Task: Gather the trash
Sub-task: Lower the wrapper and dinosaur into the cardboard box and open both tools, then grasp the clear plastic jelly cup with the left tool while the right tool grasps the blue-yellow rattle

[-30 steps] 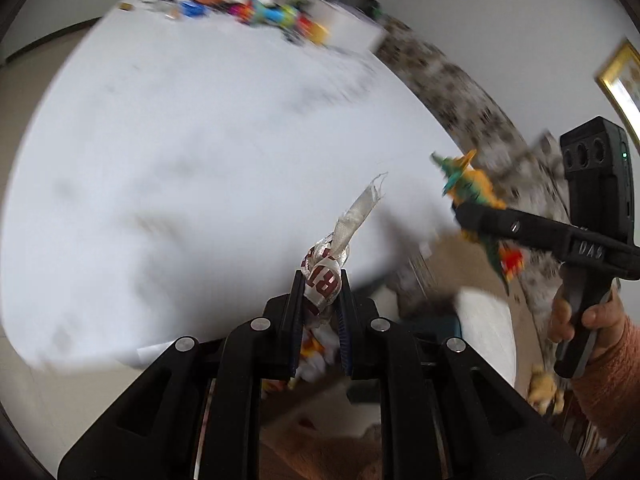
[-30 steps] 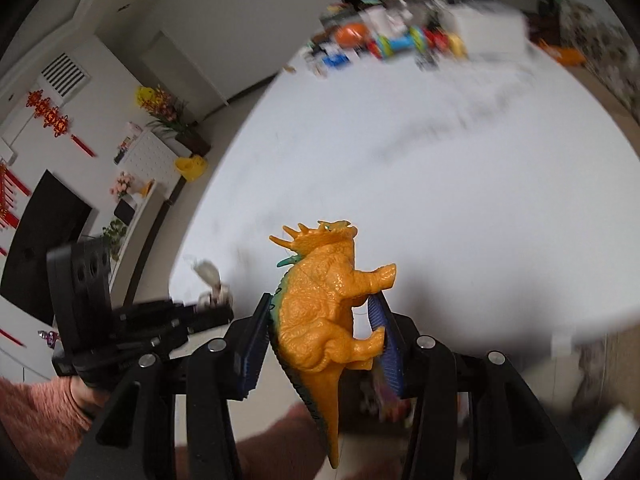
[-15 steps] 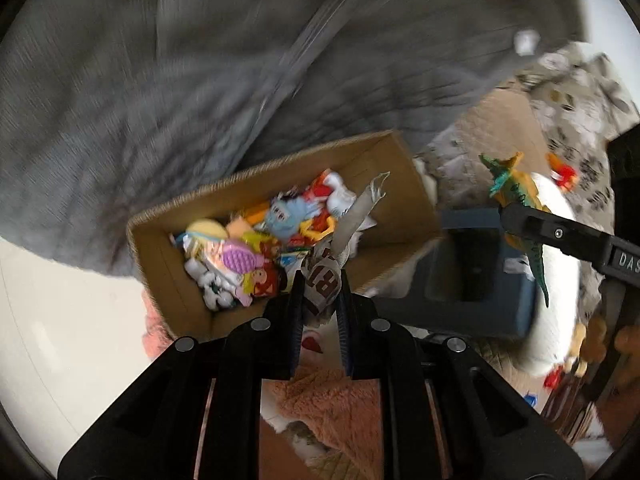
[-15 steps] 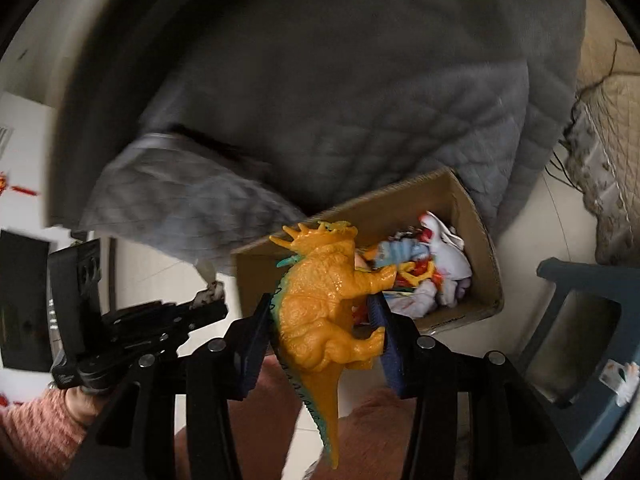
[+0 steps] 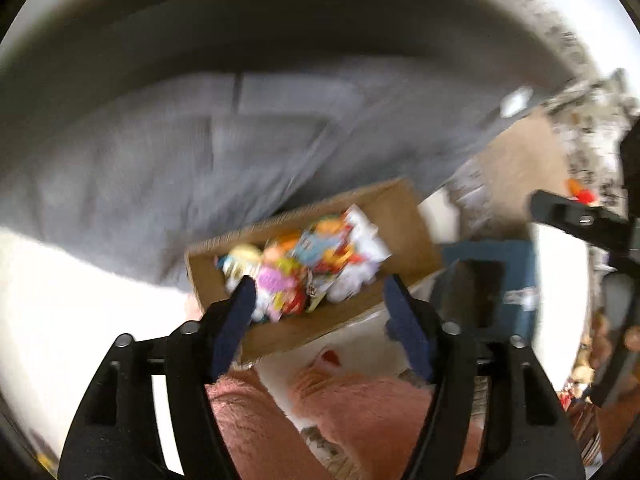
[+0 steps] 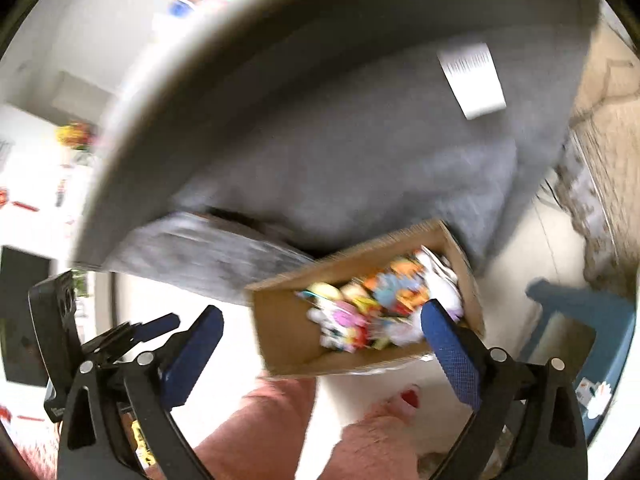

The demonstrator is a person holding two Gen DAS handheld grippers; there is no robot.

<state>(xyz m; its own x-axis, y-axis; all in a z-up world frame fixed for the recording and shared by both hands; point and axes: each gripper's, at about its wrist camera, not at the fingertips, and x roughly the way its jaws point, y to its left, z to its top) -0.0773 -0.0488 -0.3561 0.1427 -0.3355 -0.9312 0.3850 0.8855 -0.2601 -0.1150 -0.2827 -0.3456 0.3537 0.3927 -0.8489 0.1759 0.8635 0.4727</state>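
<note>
box: centre of my left view, on the floor, below the quilt
toys: heaped inside the box
stool: just right of the box

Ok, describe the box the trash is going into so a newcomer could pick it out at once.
Start at the big grey quilted cover hanging under the white table's edge. On the pale floor at its foot sits an open brown cardboard box, heaped with colourful wrappers and small toys. The dark blue plastic stool beside it is the only other container-like thing; the box alone is cardboard and filled.
</note>
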